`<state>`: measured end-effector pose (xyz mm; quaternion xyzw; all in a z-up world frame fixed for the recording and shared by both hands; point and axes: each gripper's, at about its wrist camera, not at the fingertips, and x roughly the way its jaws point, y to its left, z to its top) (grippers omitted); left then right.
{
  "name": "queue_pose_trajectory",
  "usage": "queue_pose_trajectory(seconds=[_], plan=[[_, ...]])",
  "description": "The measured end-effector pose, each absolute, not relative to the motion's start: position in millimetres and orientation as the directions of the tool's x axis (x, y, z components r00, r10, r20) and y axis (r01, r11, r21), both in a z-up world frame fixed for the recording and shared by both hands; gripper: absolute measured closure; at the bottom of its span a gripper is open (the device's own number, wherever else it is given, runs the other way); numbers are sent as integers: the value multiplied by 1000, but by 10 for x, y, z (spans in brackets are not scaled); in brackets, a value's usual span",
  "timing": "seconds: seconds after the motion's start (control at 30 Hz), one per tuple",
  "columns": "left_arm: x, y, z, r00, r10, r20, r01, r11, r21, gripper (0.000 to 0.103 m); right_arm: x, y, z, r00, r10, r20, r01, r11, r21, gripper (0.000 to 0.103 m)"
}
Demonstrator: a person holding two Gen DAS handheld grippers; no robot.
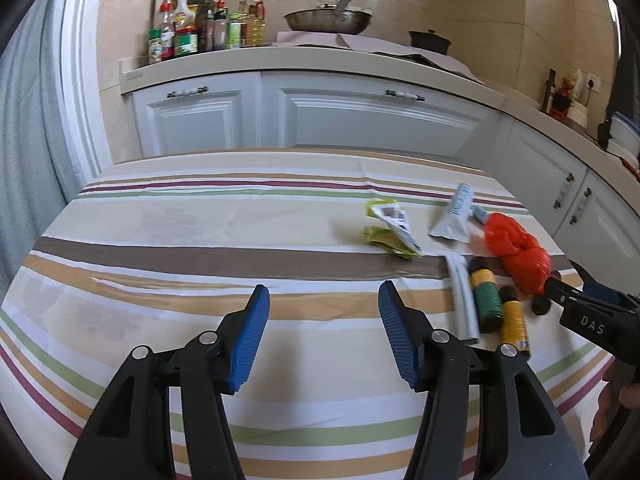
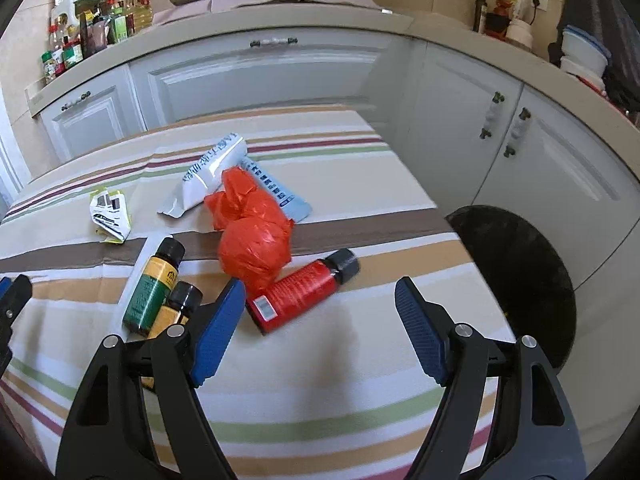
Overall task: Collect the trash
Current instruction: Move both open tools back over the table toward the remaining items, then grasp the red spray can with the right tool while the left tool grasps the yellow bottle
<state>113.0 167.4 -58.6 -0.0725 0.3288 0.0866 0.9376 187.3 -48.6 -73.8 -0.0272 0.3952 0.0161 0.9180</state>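
Note:
Trash lies on the striped tablecloth (image 2: 320,360). A crumpled orange plastic bag (image 2: 252,236) sits mid-table, also in the left wrist view (image 1: 516,252). A red bottle (image 2: 300,296) lies just in front of it. Two yellow-green bottles (image 2: 154,288) lie to its left, also in the left wrist view (image 1: 486,296). A white pouch (image 2: 208,176), a blue-white packet (image 2: 280,192) and a crumpled yellow-white wrapper (image 2: 110,216) lie farther back. My right gripper (image 2: 320,300) is open and empty, close to the red bottle. My left gripper (image 1: 324,304) is open and empty over bare cloth, left of the trash.
A dark round bin (image 2: 520,280) stands on the floor right of the table. White kitchen cabinets (image 1: 360,120) run behind, with bottles (image 1: 192,28) and a pan (image 1: 328,20) on the counter. The table edge drops off at the right.

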Motion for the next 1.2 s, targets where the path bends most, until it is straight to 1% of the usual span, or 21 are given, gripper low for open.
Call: queue_pose_trajectory(seconds=[0.13,0.2,0.27,0.37,0.47,0.53,0.6,0.67,0.7,0.73,0.97,1.2], plan=[[1136,1738,-608,763,101,-638,-213,972,-102,46,1959,-452,-873,647,-16,-762,-40,998,-55,27],[1133,1729,-608,765,96,-637,-208,973,-102,45,1958,-488,-914,627,-5,-779,-37,999,-36,27],[1130,1714,-604,767,86,-636,-198,974,-107,45,1937,-556,-901,632,-7,-775,-19,1000,-24,27],[1141,1663,-610,767,70,-638,-180,978,-108,45,1901,-614,-877,644,-34,-765,-2,999,-46,27],[1146,1608,-616,767,56,-640,-167,979,-114,45,1908,-682,-873,646,-24,-763,8,1000,-25,29],[1152,1554,-616,766,50,-641,-158,981,-112,45,1921,-684,-880,644,-16,-765,-4,1000,-24,36],[1156,1512,-613,765,45,-642,-150,983,-110,45,1936,-690,-899,634,-3,-773,-15,1000,-17,51],[1155,1457,-613,765,39,-643,-140,984,-108,45,1936,-710,-907,632,4,-775,-18,1000,-9,59],[1157,1437,-614,764,38,-644,-138,985,-106,45,1939,-718,-905,632,12,-775,-23,1000,-3,70],[1158,1407,-619,762,35,-646,-134,985,-105,45,1935,-725,-903,632,14,-774,-28,1000,-5,80],[1153,1185,-629,759,4,-651,-94,990,-104,45,1817,-826,-876,649,47,-759,-60,998,11,80],[1117,830,-650,752,-45,-658,-32,994,-104,45,1613,-1016,-810,699,19,-714,-69,997,-40,80]])
